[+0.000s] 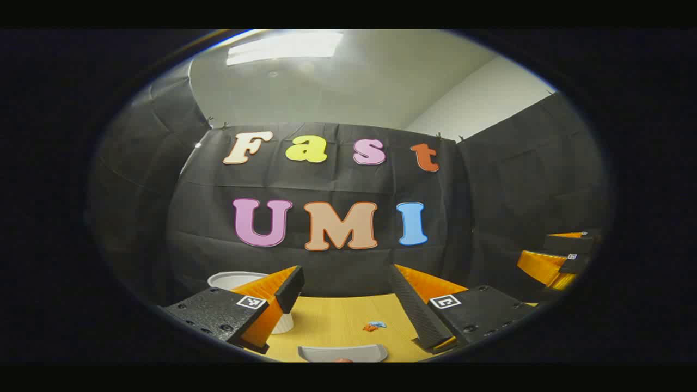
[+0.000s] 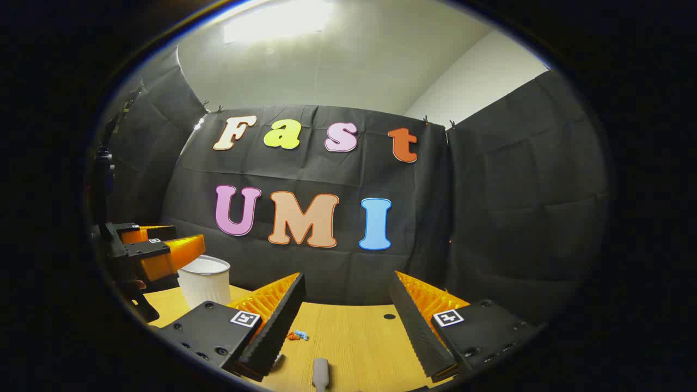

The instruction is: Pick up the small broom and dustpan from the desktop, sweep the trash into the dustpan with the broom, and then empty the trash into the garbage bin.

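Two grippers hover wide open: the left gripper above the dustpan, the right gripper above what is probably the broom's handle; both look light, rigid plastic, best pinched at the handle.

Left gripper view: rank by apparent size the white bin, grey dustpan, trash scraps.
1. White bin, though the left tongs hide part of it.
2. Grey dustpan, cut off at the bottom edge, so its rank against the bin is unsure.
3. Trash scraps, clearly smallest.
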`<state>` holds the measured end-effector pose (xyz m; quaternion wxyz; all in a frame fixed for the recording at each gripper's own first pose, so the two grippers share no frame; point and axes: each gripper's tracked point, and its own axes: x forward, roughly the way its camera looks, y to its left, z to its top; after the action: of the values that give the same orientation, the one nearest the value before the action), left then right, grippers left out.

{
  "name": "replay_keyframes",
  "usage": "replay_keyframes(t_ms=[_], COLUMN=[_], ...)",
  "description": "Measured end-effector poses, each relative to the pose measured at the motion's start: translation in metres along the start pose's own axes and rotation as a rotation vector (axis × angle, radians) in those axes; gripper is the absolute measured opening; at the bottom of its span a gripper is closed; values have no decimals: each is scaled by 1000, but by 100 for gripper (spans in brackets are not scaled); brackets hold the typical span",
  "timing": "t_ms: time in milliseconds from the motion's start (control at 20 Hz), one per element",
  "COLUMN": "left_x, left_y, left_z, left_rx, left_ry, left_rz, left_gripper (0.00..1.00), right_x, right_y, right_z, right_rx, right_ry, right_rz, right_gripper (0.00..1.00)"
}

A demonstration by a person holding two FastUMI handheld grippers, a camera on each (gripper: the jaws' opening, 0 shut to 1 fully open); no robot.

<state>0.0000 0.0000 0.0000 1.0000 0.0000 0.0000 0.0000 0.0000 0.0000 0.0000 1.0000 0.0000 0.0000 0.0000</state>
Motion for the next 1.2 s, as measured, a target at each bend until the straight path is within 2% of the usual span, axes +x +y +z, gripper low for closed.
replay_keyframes(t_ms=[1200], left_x=[-16], left_y=[6], left_z=[4], left_rx=[25], left_ry=[4], left_rz=[52], left_gripper=[93], right_x=[-7], right_y=[4], right_z=[5], right_rx=[3], right_ry=[-8], right_rz=[51], right_gripper=[99])
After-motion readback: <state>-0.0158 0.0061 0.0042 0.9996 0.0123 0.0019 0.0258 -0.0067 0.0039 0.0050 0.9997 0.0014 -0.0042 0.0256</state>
